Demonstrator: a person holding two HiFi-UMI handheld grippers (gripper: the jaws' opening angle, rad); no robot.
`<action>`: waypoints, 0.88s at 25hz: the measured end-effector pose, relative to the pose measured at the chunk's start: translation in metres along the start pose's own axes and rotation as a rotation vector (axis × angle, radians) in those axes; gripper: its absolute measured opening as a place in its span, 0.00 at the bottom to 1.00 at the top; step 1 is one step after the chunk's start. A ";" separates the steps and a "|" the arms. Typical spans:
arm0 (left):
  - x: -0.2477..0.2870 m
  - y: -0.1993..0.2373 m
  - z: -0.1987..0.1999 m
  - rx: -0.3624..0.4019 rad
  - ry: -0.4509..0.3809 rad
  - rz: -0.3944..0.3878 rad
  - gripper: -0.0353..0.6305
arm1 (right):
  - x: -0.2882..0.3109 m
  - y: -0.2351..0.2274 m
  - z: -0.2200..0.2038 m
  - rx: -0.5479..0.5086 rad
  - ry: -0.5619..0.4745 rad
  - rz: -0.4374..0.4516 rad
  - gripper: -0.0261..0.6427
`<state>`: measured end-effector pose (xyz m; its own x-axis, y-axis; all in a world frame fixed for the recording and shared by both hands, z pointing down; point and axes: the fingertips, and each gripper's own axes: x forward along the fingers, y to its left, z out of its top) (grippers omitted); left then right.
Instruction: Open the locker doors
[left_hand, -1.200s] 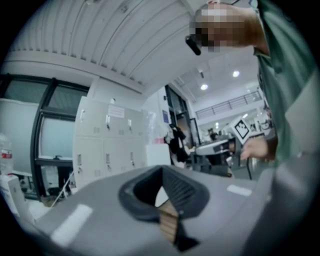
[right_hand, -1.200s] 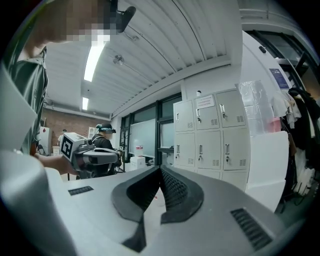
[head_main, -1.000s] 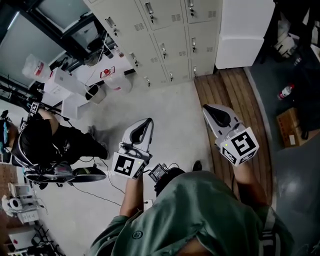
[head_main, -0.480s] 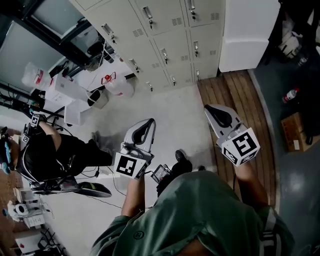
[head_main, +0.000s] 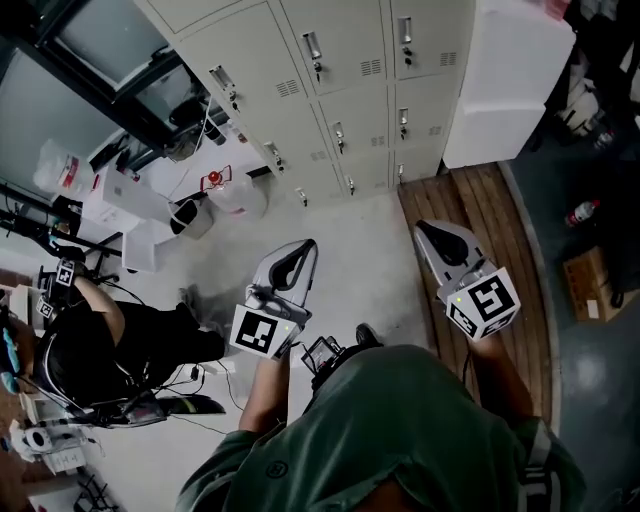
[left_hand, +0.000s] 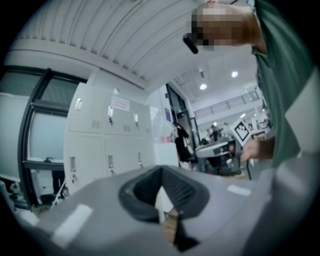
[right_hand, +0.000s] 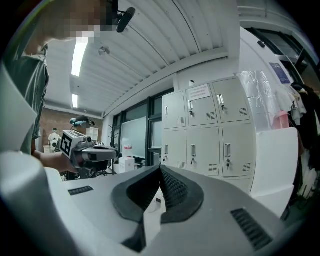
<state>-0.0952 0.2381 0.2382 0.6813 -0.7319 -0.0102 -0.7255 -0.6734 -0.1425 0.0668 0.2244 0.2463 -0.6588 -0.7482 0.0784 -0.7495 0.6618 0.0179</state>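
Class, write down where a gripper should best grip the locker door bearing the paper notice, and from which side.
Grip the upright handle by the left edge of that door, coming straight at its front, jaws either side. The handle is narrow and vertical; the hinges probably lie right.

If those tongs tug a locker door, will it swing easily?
Probably: the locker doors look like thin painted metal, so likely light, slightly flexible. Their small handles look smooth, so a grip might slip.
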 end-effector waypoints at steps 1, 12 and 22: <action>0.003 0.010 -0.003 -0.002 0.000 -0.007 0.06 | 0.009 -0.001 0.000 0.000 0.003 -0.007 0.05; 0.037 0.078 -0.025 -0.010 0.004 -0.031 0.06 | 0.078 -0.023 -0.002 -0.006 0.013 -0.035 0.05; 0.096 0.122 -0.052 -0.014 0.035 0.052 0.05 | 0.143 -0.083 -0.018 0.019 0.018 0.042 0.05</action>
<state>-0.1238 0.0801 0.2707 0.6388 -0.7692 0.0169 -0.7615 -0.6353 -0.1284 0.0361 0.0633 0.2739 -0.6888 -0.7185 0.0970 -0.7222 0.6917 -0.0052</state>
